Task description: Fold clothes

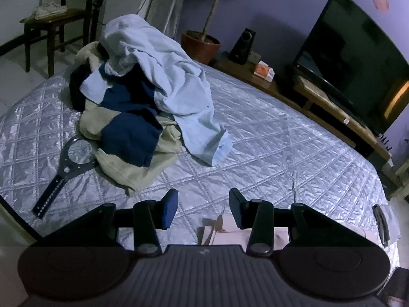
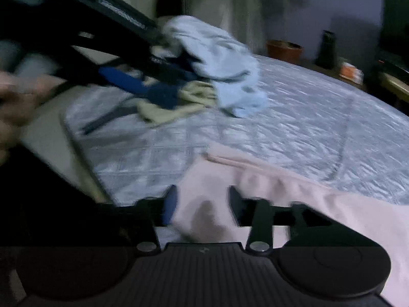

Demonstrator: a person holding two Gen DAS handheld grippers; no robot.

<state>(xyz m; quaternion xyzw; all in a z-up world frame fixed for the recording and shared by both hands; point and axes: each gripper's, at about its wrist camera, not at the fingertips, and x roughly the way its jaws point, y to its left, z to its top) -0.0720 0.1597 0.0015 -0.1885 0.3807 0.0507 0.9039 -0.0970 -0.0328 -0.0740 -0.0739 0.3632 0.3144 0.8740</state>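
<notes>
A heap of clothes lies at the far left of the quilted bed [image 1: 268, 138]: a light blue garment [image 1: 168, 76] on top, a navy piece [image 1: 130, 130] and a beige one [image 1: 127, 168] under it. My left gripper [image 1: 203, 208] is open and empty above the bed's near side. A pale pink garment [image 2: 294, 194] lies at the near edge of the bed. My right gripper [image 2: 202, 207] is open, with pink cloth between its fingers. The heap also shows in the blurred right wrist view [image 2: 217, 61], partly behind the left gripper's body [image 2: 84, 41].
A grey tool with a ring end [image 1: 64, 168] lies on the bed left of the heap. A TV [image 1: 358, 58] on a low wooden stand, a speaker [image 1: 241, 46], a potted plant [image 1: 202, 43] and a wooden chair [image 1: 51, 23] stand beyond the bed.
</notes>
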